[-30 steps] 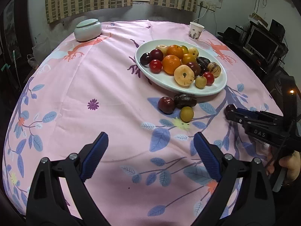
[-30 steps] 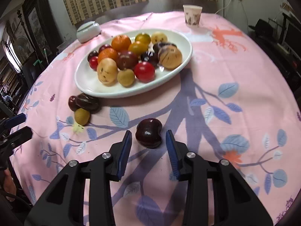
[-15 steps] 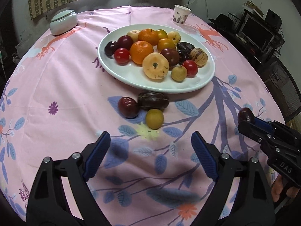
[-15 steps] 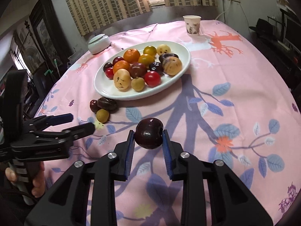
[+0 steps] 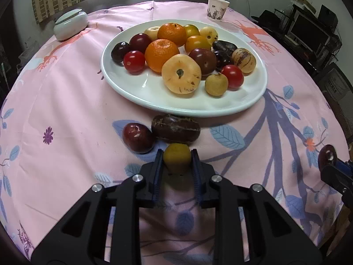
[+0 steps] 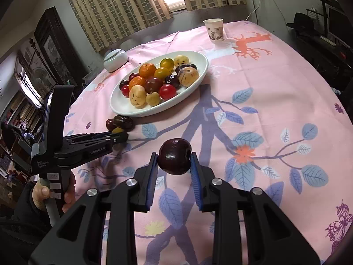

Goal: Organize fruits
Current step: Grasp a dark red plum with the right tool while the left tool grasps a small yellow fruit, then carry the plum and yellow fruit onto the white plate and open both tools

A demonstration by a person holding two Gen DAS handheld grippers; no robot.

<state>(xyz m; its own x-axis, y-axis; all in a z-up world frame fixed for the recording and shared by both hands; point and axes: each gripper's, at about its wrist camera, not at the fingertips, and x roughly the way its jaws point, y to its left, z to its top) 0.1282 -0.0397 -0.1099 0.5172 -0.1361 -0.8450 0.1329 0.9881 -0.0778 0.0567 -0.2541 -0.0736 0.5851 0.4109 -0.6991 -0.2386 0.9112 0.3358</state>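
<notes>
Since a second ago, left gripper [image 5: 177, 162] advanced and its jaws have just closed, pinching the small yellow fruit [image 5: 177, 157]. Just beyond it: brown oblong fruit [image 5: 175, 129], touching; red plum [image 5: 138, 137] to its left. Right gripper [image 6: 174, 162] pinches a dark plum [image 6: 175, 156], lifted. Lift straight up to avoid nudging neighbours, then carry to the white plate [image 5: 141, 88] ahead.

Left gripper [image 5: 177, 161] clamps yellow fruit [image 5: 177, 158] on tablecloth [image 5: 72, 119].
</notes>
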